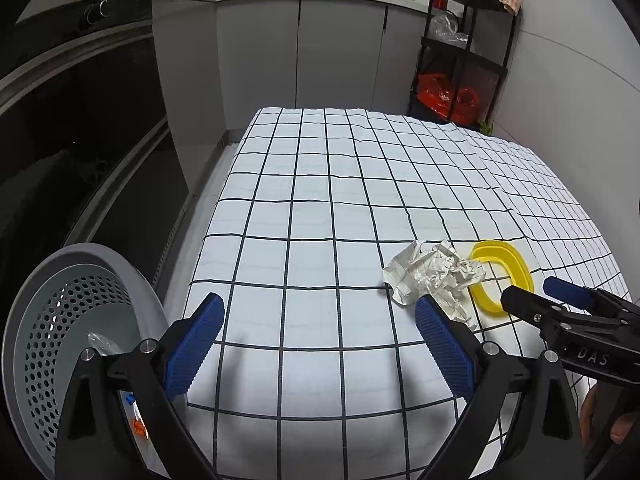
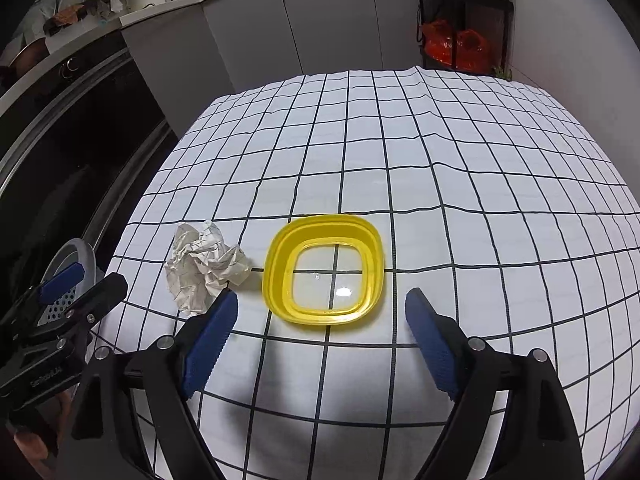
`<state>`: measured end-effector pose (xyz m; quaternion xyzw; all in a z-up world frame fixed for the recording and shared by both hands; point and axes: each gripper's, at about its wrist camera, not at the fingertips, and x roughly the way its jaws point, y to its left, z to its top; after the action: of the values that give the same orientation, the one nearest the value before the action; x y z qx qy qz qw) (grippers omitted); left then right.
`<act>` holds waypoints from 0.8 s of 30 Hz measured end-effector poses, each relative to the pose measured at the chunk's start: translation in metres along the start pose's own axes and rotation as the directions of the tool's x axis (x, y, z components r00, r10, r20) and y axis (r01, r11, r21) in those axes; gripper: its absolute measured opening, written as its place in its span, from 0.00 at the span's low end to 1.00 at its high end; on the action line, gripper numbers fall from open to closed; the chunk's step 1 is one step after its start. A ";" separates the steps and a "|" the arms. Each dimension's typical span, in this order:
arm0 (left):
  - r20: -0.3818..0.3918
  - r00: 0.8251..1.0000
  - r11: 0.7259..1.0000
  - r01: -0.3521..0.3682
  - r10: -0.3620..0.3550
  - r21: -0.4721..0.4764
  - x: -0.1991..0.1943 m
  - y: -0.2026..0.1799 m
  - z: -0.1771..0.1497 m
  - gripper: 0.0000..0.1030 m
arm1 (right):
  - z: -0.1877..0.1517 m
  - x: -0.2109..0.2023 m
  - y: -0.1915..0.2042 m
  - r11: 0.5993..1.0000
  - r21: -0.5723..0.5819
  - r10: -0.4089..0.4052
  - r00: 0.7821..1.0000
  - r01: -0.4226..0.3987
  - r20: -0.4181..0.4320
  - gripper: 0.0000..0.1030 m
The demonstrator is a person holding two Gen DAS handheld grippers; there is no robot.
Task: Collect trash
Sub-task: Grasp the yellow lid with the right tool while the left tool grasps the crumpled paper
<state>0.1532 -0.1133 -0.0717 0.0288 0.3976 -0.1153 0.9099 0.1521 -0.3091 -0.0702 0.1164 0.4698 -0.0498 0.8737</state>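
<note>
A crumpled ball of checked paper (image 1: pixel 434 276) (image 2: pixel 206 266) lies on the white grid tablecloth (image 1: pixel 320 208) (image 2: pixel 440 168). Right beside it sits a yellow-rimmed clear plastic lid (image 1: pixel 505 276) (image 2: pixel 326 270). My left gripper (image 1: pixel 320 308) stands open over bare cloth, with its right pad just in front of the paper. My right gripper (image 2: pixel 322 306) is open too, just short of the yellow lid, nothing between its pads. It also shows in the left wrist view as the right gripper (image 1: pixel 536 292). A grey perforated bin (image 1: pixel 64 332) (image 2: pixel 70 276) stands off the table's left side with some scraps inside.
A dark oven front (image 1: pixel 80 128) fills the left side. Grey cabinets (image 1: pixel 300 48) run along the back. A black shelf rack (image 1: pixel 464 48) holding red bags (image 1: pixel 444 96) stands at the far right corner by the wall.
</note>
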 end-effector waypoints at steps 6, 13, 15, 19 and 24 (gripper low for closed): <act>0.008 1.000 1.000 -0.012 0.012 0.012 0.002 -0.003 0.001 0.92 | 0.001 0.009 0.004 1.000 -0.013 -0.013 1.000 0.013 -0.016 0.80; 0.004 1.000 1.000 -0.014 0.014 0.017 0.004 -0.004 0.001 0.92 | 0.003 0.022 0.011 0.999 -0.029 -0.047 0.999 0.046 -0.028 0.79; 0.003 1.000 1.000 -0.014 0.014 0.018 0.003 -0.004 0.001 0.92 | 0.005 0.024 0.012 0.998 -0.040 -0.059 0.998 0.058 -0.022 0.79; 0.002 1.000 1.000 -0.007 0.007 0.016 0.004 -0.004 0.001 0.92 | 0.006 0.025 0.011 0.997 -0.040 -0.064 0.998 0.063 -0.018 0.72; -0.005 1.000 1.000 0.011 -0.010 0.015 0.006 -0.008 0.001 0.92 | 0.006 0.020 0.006 0.997 -0.037 -0.068 0.998 0.068 -0.004 0.66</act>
<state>0.1560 -0.1225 -0.0751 0.0339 0.3991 -0.1230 0.9080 0.1697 -0.3040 -0.0823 0.0843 0.4764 -0.0705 0.8723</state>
